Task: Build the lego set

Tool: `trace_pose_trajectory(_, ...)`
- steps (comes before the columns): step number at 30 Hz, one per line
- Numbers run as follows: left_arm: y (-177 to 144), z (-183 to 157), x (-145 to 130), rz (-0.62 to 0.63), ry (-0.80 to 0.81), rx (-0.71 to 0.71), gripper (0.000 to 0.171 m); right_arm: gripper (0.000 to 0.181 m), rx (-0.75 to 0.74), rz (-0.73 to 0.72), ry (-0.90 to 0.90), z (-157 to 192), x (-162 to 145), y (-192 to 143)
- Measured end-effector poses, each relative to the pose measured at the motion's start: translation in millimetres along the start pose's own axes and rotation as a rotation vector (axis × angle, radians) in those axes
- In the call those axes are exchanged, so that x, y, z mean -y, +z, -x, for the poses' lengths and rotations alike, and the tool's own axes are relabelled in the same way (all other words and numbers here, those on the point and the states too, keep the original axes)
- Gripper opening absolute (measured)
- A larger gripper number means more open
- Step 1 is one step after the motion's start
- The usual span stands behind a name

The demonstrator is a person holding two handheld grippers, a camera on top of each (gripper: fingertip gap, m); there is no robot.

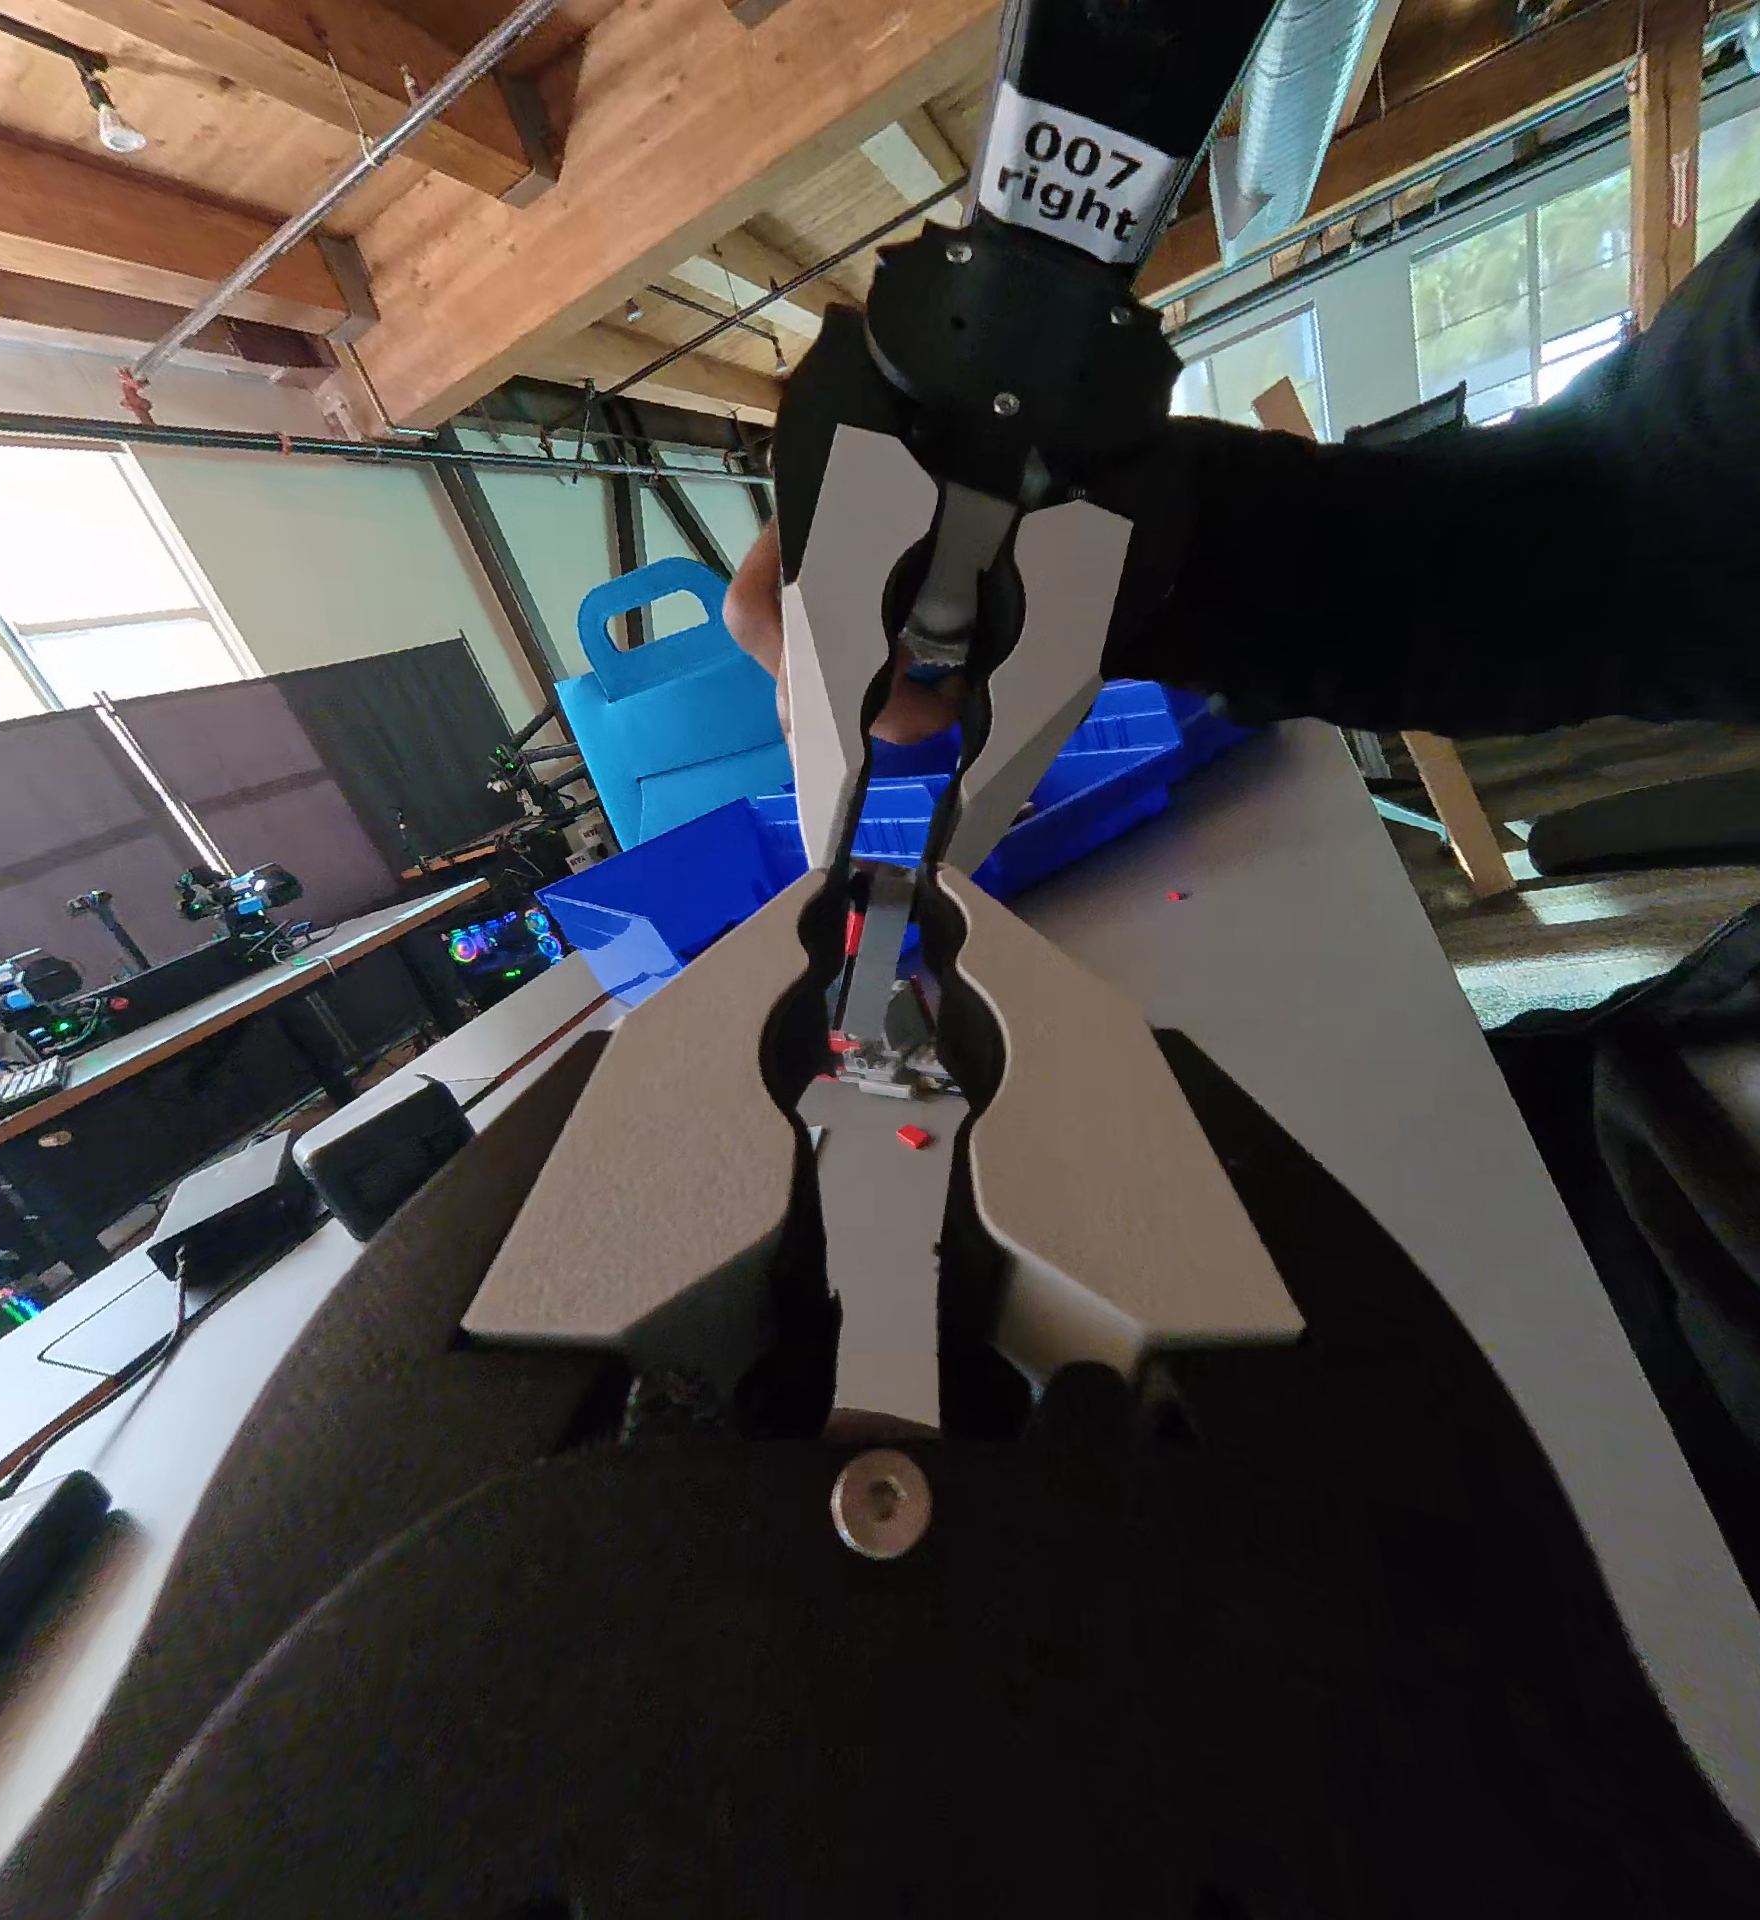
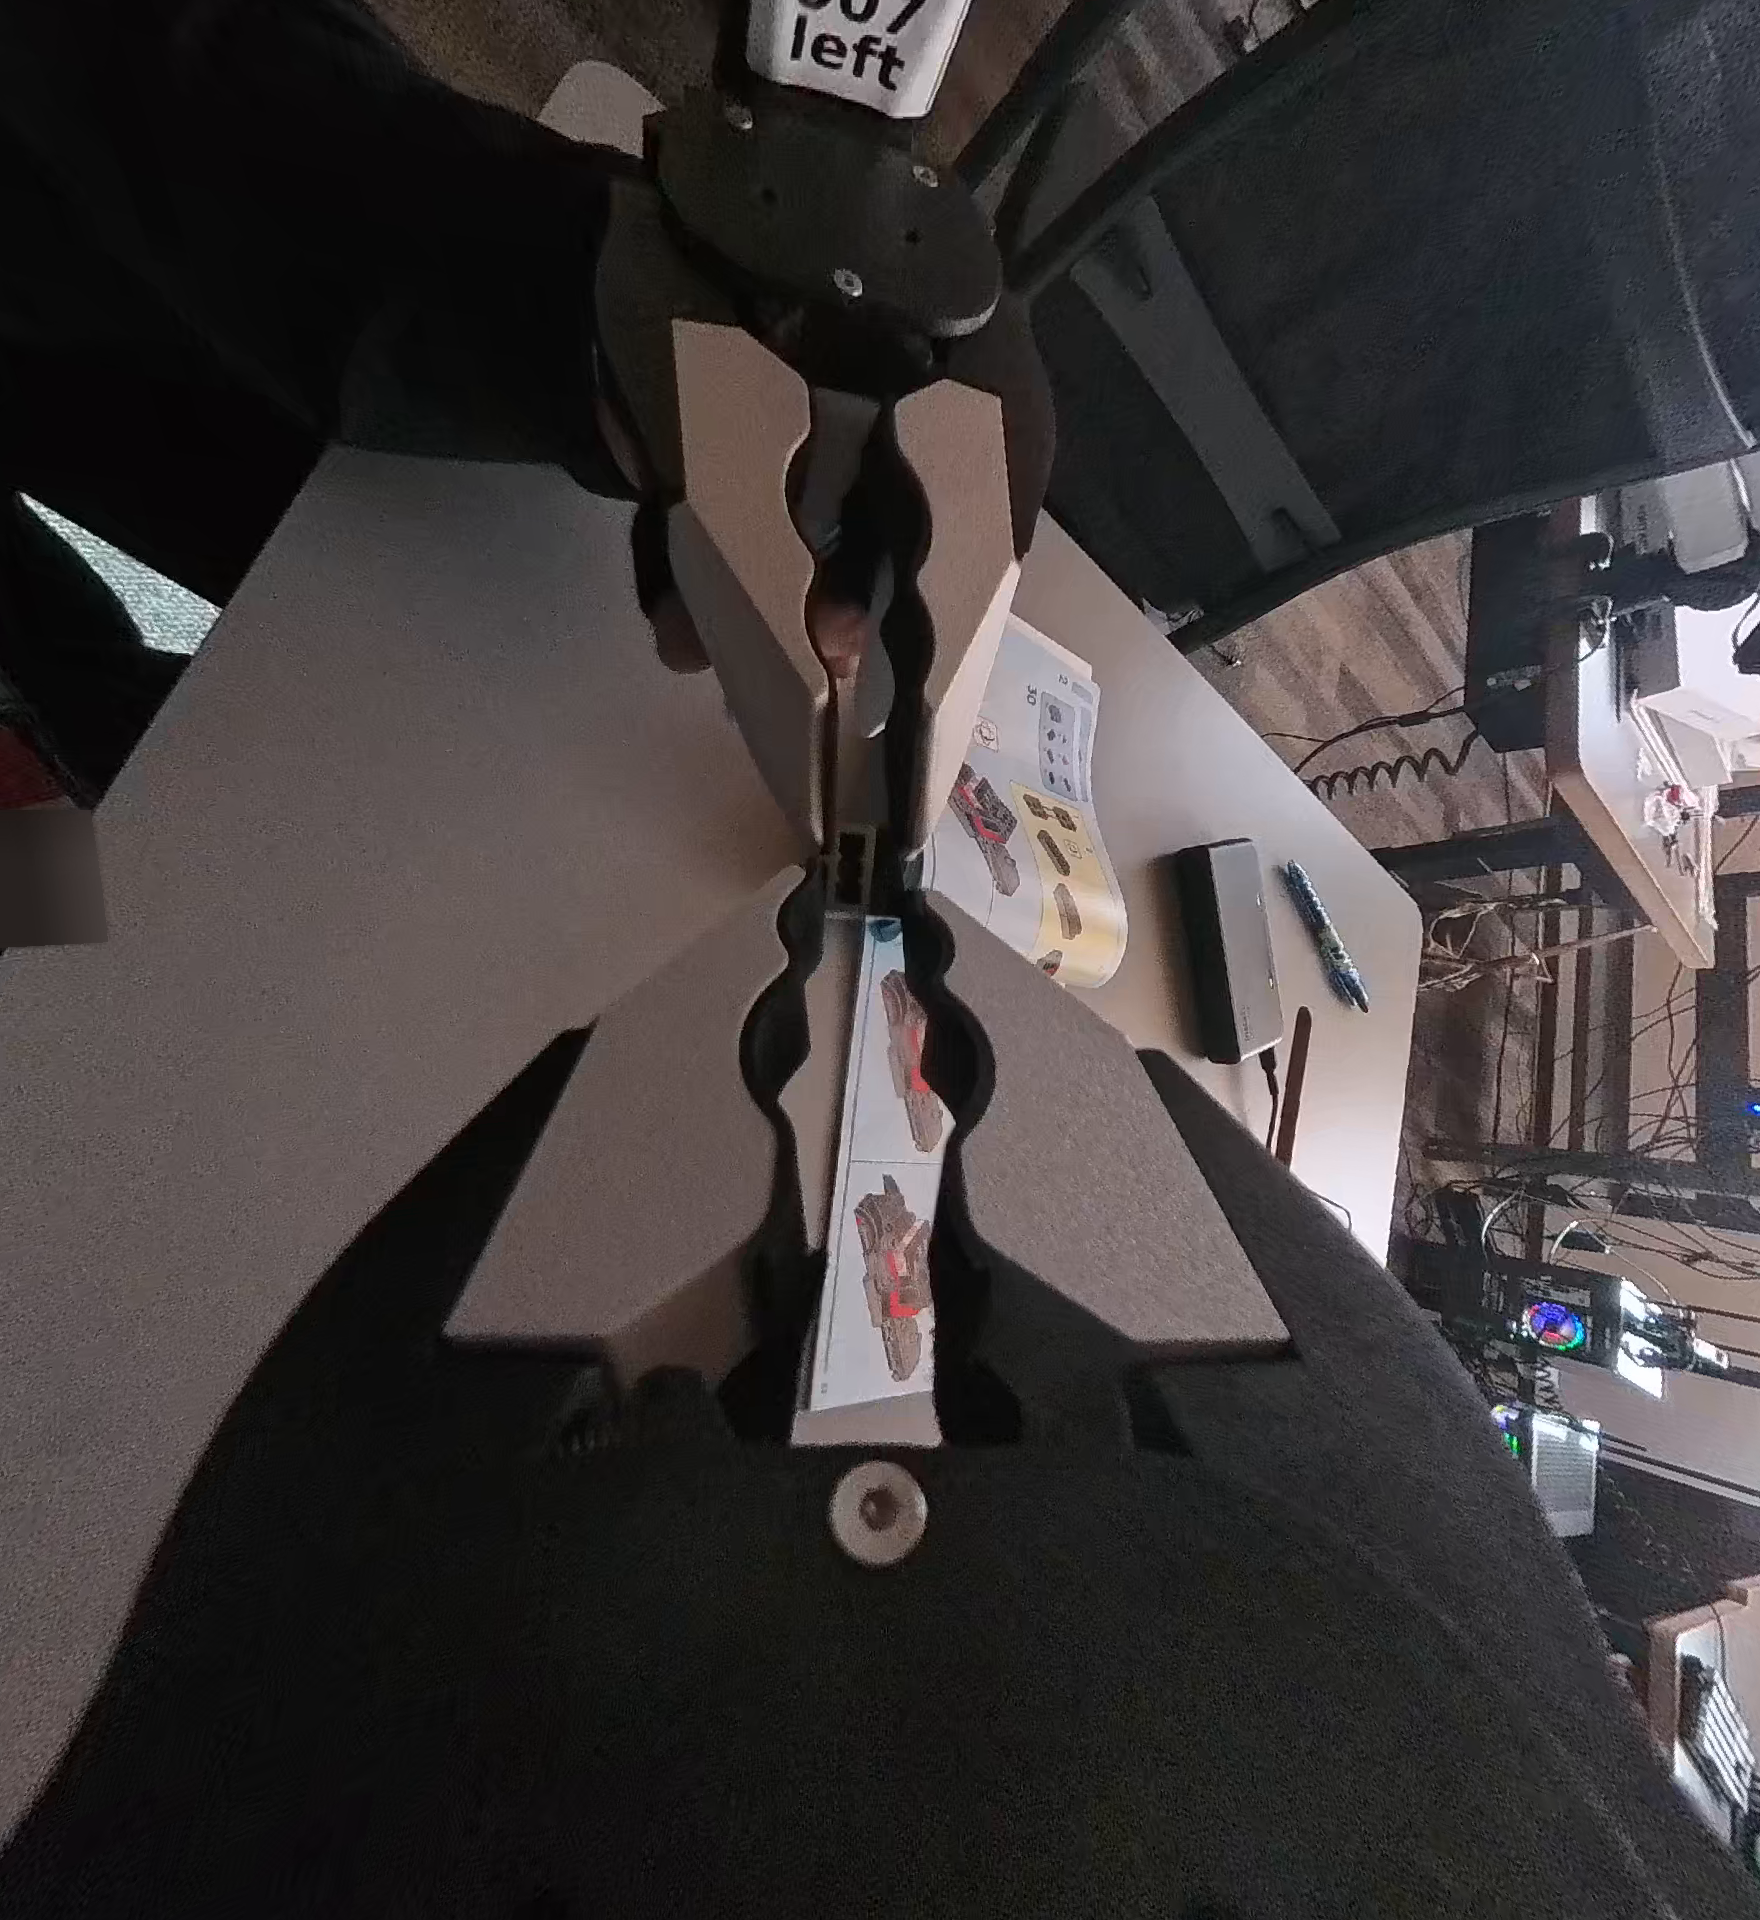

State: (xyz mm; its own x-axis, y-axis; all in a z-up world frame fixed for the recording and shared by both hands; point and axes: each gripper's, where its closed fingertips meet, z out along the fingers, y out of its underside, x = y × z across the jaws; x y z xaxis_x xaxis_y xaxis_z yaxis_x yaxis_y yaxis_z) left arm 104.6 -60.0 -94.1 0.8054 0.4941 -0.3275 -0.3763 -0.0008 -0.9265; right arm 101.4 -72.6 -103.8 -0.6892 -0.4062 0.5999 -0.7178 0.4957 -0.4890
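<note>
In the left wrist view my left gripper (image 1: 881,883) meets my right gripper (image 1: 884,857) tip to tip above the grey table (image 1: 1271,1039). Both are closed on a grey Lego piece (image 1: 881,935) held between the tips. In the right wrist view the same piece (image 2: 852,868) shows its dark hollow underside between my right gripper (image 2: 860,894) and my left gripper (image 2: 863,831). A small grey and red Lego build (image 1: 886,1055) shows through my left finger gap, low by the table. A loose red piece (image 1: 914,1136) lies near it.
Blue bins (image 1: 1094,790) and a blue bag (image 1: 668,707) stand at the table's far end; another red piece (image 1: 1177,894) lies near them. An open instruction booklet (image 2: 1052,862), a grey box (image 2: 1229,951) and a pen (image 2: 1325,933) lie on the table. A person's black sleeve (image 1: 1478,540) reaches in. The tips of both grippers are at nearly the same place.
</note>
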Motion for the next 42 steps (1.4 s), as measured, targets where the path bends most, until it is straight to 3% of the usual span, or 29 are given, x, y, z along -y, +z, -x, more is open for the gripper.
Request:
trace_pose_trajectory(23,-2.8,11.6,10.2,-0.050,0.046,0.071,0.012,0.015,-0.066,0.021,-0.089,-15.2,9.2,-0.1)
trace_pose_trajectory(27,-4.0,33.0,15.2,-0.122,-0.178,0.129,0.013,0.016,-0.367,-0.036,-0.178,-40.6,5.9,-4.0)
trace_pose_trajectory(29,-9.1,48.0,15.7,-0.183,-0.375,0.140,0.035,0.015,-0.517,-0.050,-0.302,-46.1,2.6,-9.2)
trace_pose_trajectory(31,-14.4,62.4,16.3,-0.268,-0.578,0.143,0.042,0.015,-0.618,-0.049,-0.409,-46.3,0.2,-10.7)
trace_pose_trajectory(33,-15.8,63.6,19.1,-0.361,-0.771,0.049,0.046,0.015,-0.686,-0.038,-0.480,-46.9,-0.5,-10.8)
trace_pose_trajectory(36,-11.9,67.2,7.0,-0.404,-1.002,-0.028,0.046,0.015,-0.745,-0.048,-0.534,-49.8,5.2,-13.2)
trace_pose_trajectory(42,-3.3,63.6,-1.9,-0.410,-1.232,-0.124,0.041,0.015,-0.802,0.017,-0.664,-53.9,5.4,-8.0)
